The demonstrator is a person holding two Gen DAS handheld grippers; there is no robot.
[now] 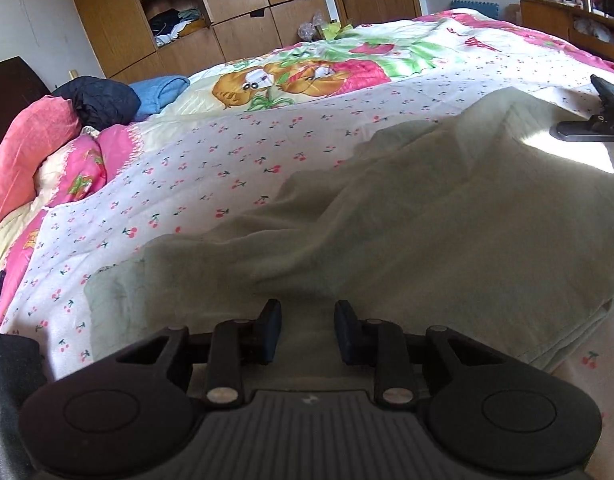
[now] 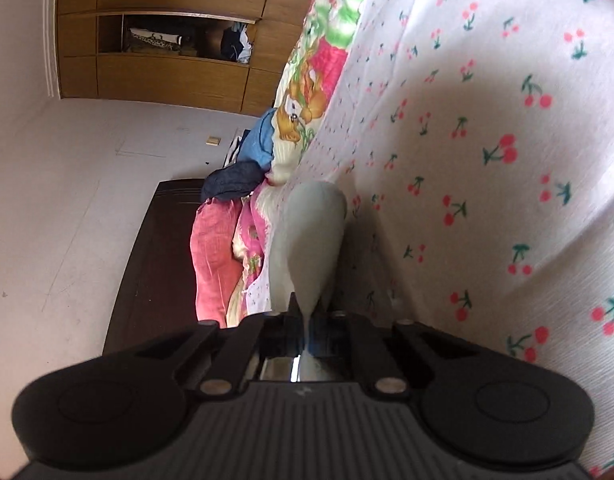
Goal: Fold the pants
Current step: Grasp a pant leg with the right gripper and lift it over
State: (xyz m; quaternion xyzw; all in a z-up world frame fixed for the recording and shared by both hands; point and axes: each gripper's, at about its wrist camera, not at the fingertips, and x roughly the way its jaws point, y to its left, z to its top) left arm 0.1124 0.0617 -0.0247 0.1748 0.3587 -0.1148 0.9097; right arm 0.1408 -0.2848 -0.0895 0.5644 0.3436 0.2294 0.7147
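Observation:
Pale green pants lie spread on the cherry-print bedspread. My left gripper is open, its pads hovering over the near edge of the pants with nothing between them. My right gripper is turned on its side and shut on a pinched fold of the pants, which rises in a narrow strip from its fingertips. The right gripper also shows in the left wrist view at the far right edge of the pants.
Pink pillows, a dark garment and a blue cloth are piled at the bed's head. A wooden wardrobe and door stand behind. A dark headboard flanks the bed.

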